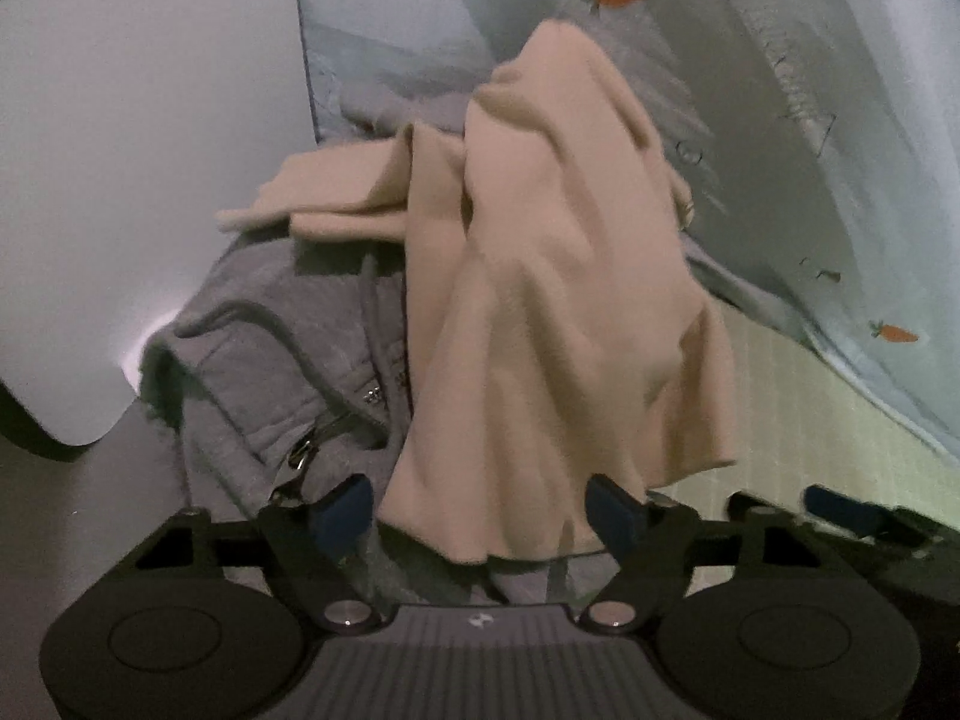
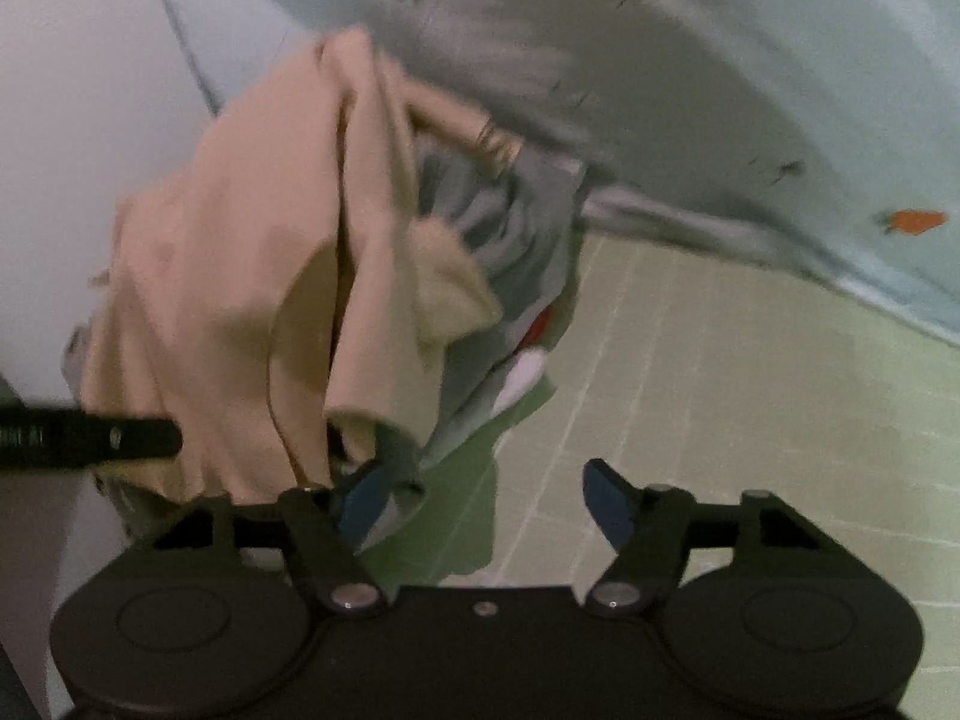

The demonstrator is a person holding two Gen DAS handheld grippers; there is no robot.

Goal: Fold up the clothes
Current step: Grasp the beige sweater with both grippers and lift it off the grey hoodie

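The left gripper [image 1: 480, 507] has its jaws spread wide around the hem of a soft beige garment [image 1: 558, 300], which drapes in long folds running away from the camera over a fleecy grey zip hoodie [image 1: 264, 372] on the pale desk [image 1: 120, 150]. The right gripper [image 2: 483, 501] also gapes wide, its left finger buried in blurred beige, grey and green cloth [image 2: 456, 516]. A carrot-print sheet [image 1: 840, 180] hangs behind, above pale tiled floor [image 2: 720, 390].

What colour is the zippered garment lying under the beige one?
Grey; the zippered hoodie shows best in the left wrist view, beneath the beige garment.
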